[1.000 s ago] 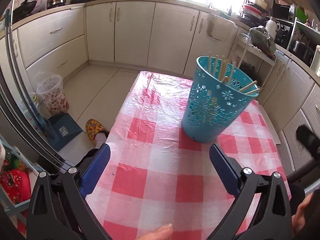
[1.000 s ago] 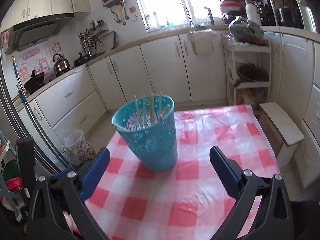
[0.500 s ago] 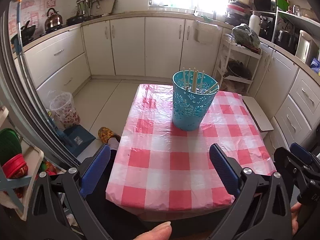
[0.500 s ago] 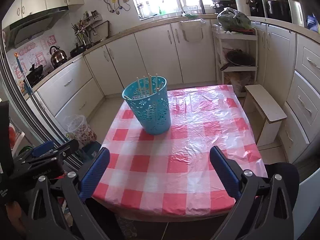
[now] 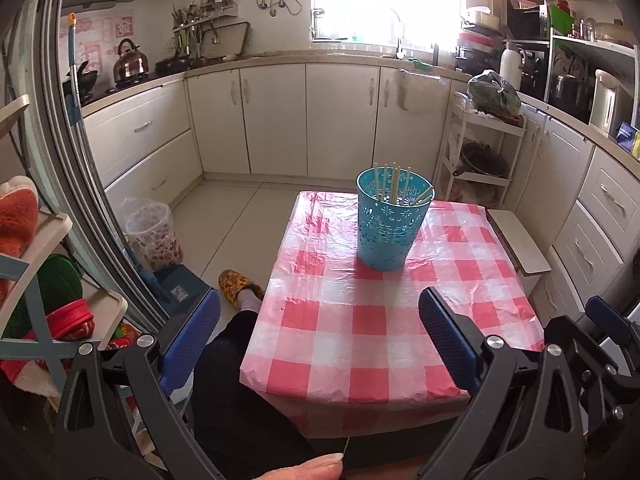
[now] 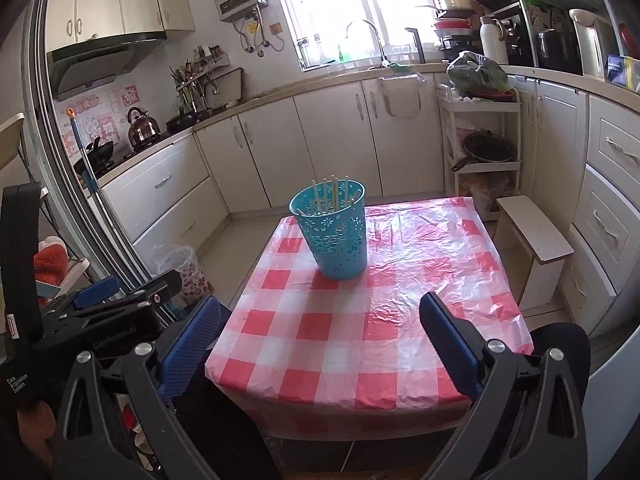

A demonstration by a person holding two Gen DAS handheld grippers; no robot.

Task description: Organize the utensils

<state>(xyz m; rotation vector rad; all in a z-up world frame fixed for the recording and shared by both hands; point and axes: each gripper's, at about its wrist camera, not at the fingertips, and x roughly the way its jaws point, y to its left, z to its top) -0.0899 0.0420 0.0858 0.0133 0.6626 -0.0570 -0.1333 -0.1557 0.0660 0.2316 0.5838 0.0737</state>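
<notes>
While both tools hang short of the table's near edge, the left gripper (image 5: 319,338) has its blue pads spread wide with nothing between them, and the right gripper (image 6: 319,338) stands just as wide and equally empty. A fingertip (image 5: 310,468) shows at 6 o'clock in the left wrist view, and a dark-clad leg (image 5: 240,380) lies beside the table at about 7 o'clock, ending in a yellow patterned slipper (image 5: 237,285). In the right wrist view the left tool appears at 8 o'clock, well apart from the table.

Beyond the pads lies the red-and-white checked tablecloth (image 5: 380,320), crinkled and glossy, bare over its near half. On its far half, towards 12 o'clock, stands the turquoise perforated basket (image 5: 390,222), upright, with pale chopsticks (image 5: 394,184) inside it, most standing up, a few leaning on the right rim.

Off the table at 3 o'clock sits a small white stool (image 6: 536,240). A lined waste bin (image 5: 154,236) stands on the floor at 9 o'clock. Farther back run cream cabinets (image 5: 340,120), with a kettle (image 5: 129,62) at 10 o'clock.
</notes>
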